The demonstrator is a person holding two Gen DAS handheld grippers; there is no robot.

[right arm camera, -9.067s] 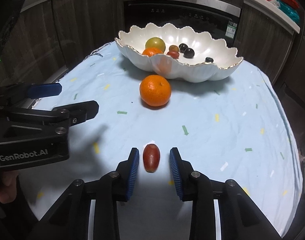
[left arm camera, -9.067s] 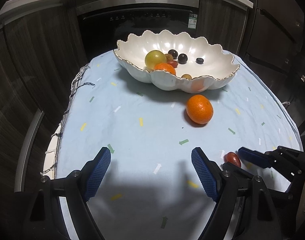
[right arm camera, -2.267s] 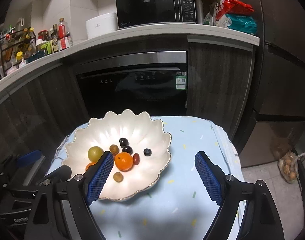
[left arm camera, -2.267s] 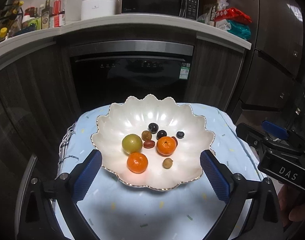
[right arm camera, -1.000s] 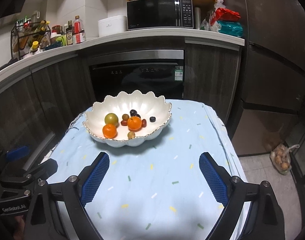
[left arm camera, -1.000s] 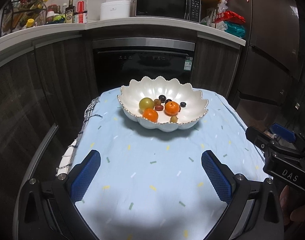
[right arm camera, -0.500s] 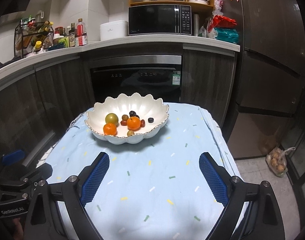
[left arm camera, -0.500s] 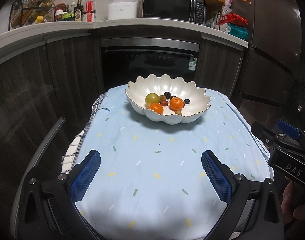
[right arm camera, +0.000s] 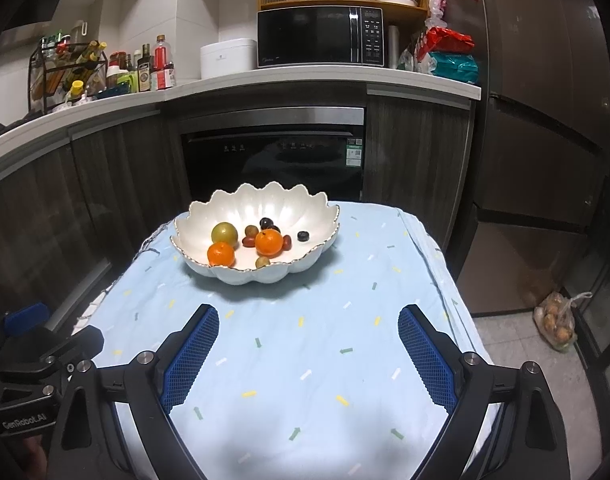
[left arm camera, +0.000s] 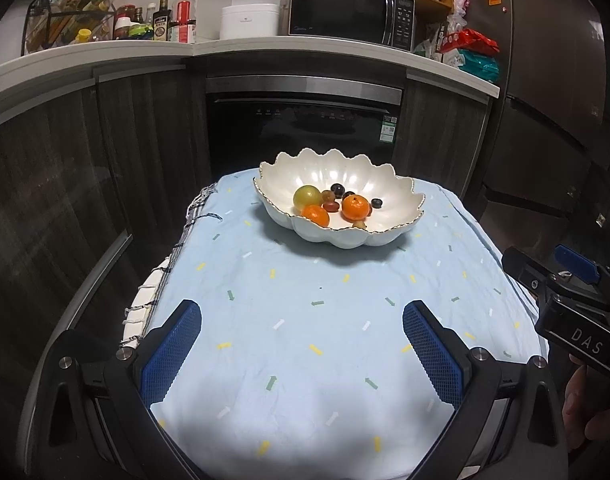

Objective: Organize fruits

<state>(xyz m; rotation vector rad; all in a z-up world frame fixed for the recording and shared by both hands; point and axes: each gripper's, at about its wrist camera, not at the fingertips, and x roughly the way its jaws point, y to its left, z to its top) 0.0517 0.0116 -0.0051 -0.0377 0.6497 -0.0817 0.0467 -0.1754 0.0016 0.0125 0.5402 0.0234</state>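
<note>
Item: bowl [right arm camera: 265, 272], all fruit [right arm camera: 269, 242] inside. Left claw [left arm camera: 303, 354] and right claw [right arm camera: 307, 356] wide, empty; we judged withdrawing level over the surface [left arm camera: 305, 320] best.

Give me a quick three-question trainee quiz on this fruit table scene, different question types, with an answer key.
1. True or false: fruit lies on the cloth outside the bowl.
2. How many oranges are in the bowl? A) one B) two C) four
3. Fill in: the jaws of the left gripper and right gripper are both ____.

Key: 1 false; 2 B; 3 open
</note>
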